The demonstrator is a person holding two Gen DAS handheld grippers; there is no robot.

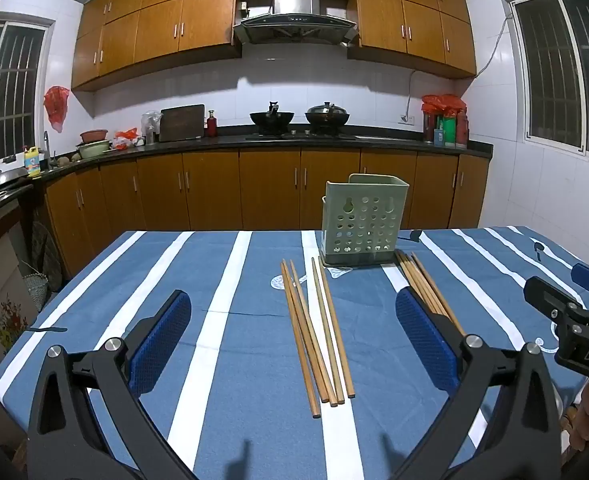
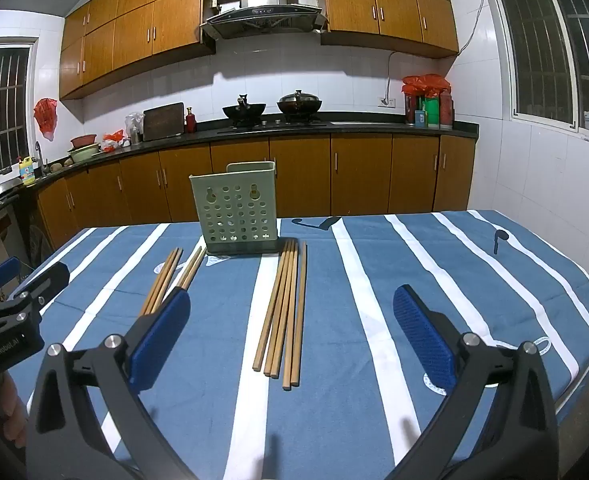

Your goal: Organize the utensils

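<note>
A pale green perforated utensil holder (image 1: pixel 361 221) stands upright on the blue striped tablecloth (image 1: pixel 222 360); it also shows in the right wrist view (image 2: pixel 235 216). Several wooden chopsticks (image 1: pixel 316 332) lie in a bunch ahead of my left gripper (image 1: pixel 292 308), which is open and empty above the cloth. A second bunch of chopsticks (image 2: pixel 284 308) lies ahead of my right gripper (image 2: pixel 292 308), also open and empty. The second bunch shows partly behind the left gripper's right finger (image 1: pixel 424 338). The first bunch (image 2: pixel 166 276) shows partly behind the right gripper's left finger (image 2: pixel 160 340).
The table's far edge (image 1: pixel 254 232) faces brown kitchen cabinets (image 1: pixel 270 188) and a dark counter with two woks (image 1: pixel 272 118). The right gripper body (image 1: pixel 566 320) shows at the left view's right edge. Windows sit on both side walls.
</note>
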